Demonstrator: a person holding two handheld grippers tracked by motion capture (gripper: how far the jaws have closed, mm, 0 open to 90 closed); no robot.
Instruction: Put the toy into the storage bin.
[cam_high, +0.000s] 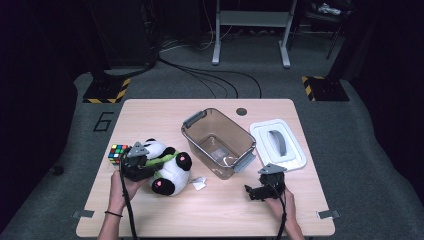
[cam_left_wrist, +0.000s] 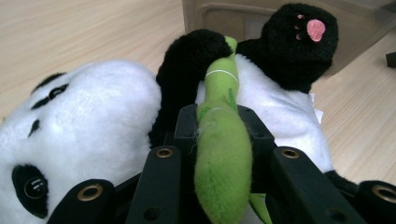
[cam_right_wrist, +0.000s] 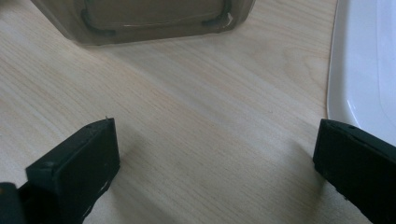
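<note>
Pale wooden table (cam_high: 150, 210) on grey carpet, dark room behind.

Left gripper (cam_high: 141, 165): jaws pinched on green plush stalk (cam_left_wrist: 223, 154) of panda toy (cam_high: 167, 170), pads pressing stalk from both sides. Panda lying on its back near left edge, head toward left, black foot (cam_left_wrist: 299, 42) pointing at bin. Rubik's cube (cam_high: 118, 153) just beside gripper, close to table's left edge. Left hand low, forearm entering from bottom.

Right gripper (cam_high: 262, 190): jaws spread wide over bare wood, nothing between. Clear bin (cam_high: 200, 142) ahead, white lid (cam_high: 292, 160) just to its right, near right edge. Open tabletop along front edge between both hands. Right hand resting low on table.
</note>
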